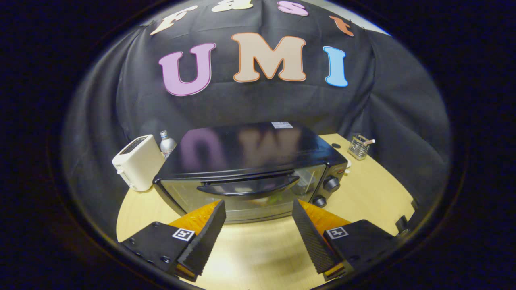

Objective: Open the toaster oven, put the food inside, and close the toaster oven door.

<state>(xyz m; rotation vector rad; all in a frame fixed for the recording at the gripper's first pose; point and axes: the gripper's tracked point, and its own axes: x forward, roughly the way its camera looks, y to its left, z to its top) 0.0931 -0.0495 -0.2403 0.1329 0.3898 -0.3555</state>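
Note:
A black toaster oven [250,161] stands on the wooden table [371,193], just ahead of my fingers. Its glass door is up against the body, with the curved black handle [250,187] across its upper part. Something pale and green shows dimly behind the glass; I cannot tell what it is. Two round knobs [331,184] sit on the oven's right side. My gripper [258,209] is open, its fingertips wide apart just below the door and a little short of it, with nothing between them.
A white slot toaster [137,161] stands left of the oven, with a small silver bottle [167,143] behind it. A small wire rack holding a utensil [359,146] sits at the table's far right corner. Bare table lies under the fingers.

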